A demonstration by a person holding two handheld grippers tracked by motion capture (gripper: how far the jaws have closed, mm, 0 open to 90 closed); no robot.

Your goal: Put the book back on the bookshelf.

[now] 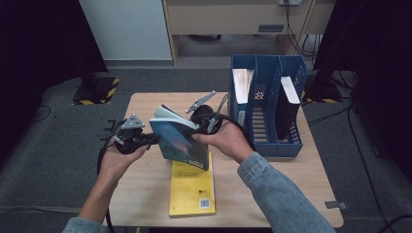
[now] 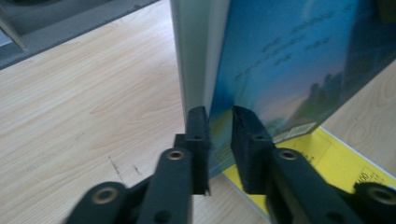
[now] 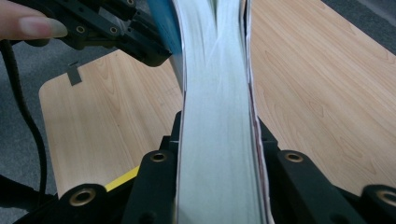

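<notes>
While both tongs hold the blue book [image 1: 179, 141] off the surface [image 1: 145, 104], you are mid-lift, probably carrying it toward the blue file rack [image 1: 266, 104] beyond your right tongs [image 1: 203, 118].

- Left tongs [image 2: 219, 122]: jaws pinch the blue cover alone at its edge; the page block sits just outside the near jaw.
- Right tongs, in the right gripper view [image 3: 217, 140]: clenched across the whole page block, pages bulging between the jaws, left tongs gripping the cover on the far side.
- Book: tilted, fore-edge up, held between the two tongs, above the yellow book [image 1: 192, 189] lying flat below them.
- Pose: left hand [image 1: 116, 158] palm-up from below-left; right hand [image 1: 227, 138] reaches across the top, wrist bent inward, forearm angled in from lower right.

Next move, as I judge it: let the left tongs release so the cover doesn't tear, then swing the book upright with the right tongs and line it up with the rack's empty middle slot.
</notes>
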